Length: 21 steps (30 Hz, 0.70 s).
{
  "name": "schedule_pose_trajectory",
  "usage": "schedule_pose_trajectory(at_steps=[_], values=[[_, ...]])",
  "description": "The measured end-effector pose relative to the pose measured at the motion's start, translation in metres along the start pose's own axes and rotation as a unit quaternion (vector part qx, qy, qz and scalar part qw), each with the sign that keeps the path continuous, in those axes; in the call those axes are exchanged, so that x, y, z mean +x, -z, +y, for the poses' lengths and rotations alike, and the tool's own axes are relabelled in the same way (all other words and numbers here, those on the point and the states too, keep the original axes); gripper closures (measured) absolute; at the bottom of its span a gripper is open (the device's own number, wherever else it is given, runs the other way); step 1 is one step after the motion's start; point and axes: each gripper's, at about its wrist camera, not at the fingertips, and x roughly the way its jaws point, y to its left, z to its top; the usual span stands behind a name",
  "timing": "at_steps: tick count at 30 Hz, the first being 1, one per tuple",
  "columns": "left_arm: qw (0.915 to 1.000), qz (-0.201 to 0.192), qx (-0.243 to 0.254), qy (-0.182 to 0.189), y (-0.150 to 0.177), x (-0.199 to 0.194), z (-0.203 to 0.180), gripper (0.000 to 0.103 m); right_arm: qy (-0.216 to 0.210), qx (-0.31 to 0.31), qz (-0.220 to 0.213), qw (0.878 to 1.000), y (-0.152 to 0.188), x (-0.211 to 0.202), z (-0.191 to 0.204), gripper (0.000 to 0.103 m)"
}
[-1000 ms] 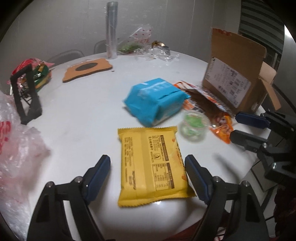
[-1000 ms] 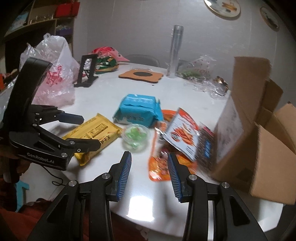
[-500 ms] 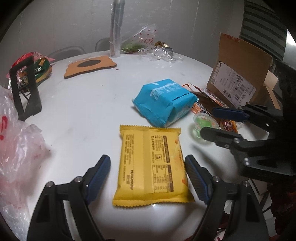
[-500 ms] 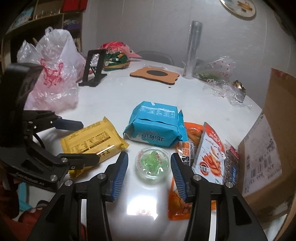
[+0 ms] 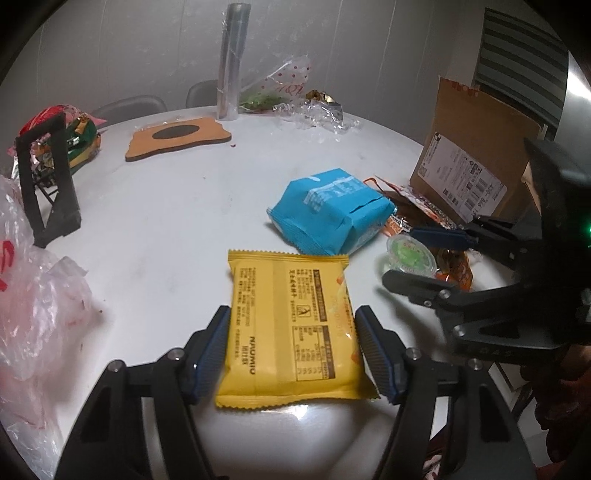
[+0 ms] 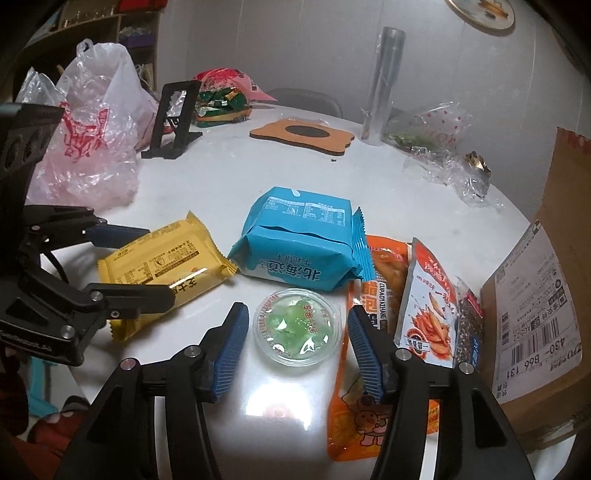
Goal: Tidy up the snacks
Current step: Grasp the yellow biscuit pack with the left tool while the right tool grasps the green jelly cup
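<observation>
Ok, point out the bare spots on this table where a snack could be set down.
Most bare room: the white table between the black stand, the brown mat and the blue packet. Also bare: between the mat and the crinkled cellophane. Crowded: between the blue packet and the cardboard box, where packets overlap.

Looks like a home dining room; round white table w/ everyday clutter: crumpled plastic shopping bags, cork coaster, roll of clear film, opened shipping carton w/ courier label; chair backs tucked behind table; decorative plate on plain wall; shelving w/ household bits at far left.
</observation>
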Motion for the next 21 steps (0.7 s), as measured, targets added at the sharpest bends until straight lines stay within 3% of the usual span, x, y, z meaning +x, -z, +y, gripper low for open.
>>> schedule_pose_trajectory(at_steps=[6, 9, 13, 21], values=[[0.9999, -0.010, 0.002, -0.002, -0.003, -0.008, 0.000, 0.038, -0.004, 0.006, 0.008, 1.000, 0.000, 0.007, 0.000, 0.051], [0.9999, -0.015, 0.003, -0.006, -0.005, -0.012, 0.000, 0.038, -0.005, 0.009, 0.009, 1.000, 0.000, 0.008, 0.000, 0.060], [0.9997, -0.023, 0.003, -0.009, -0.007, -0.021, 0.001, 0.038, -0.009, 0.011, 0.006, 1.000, 0.000, 0.006, 0.001, 0.060], [0.9980, -0.061, 0.005, -0.017, -0.019, -0.053, -0.003, 0.038, -0.022, 0.002, -0.033, 0.999, -0.005, -0.024, 0.012, 0.061]])
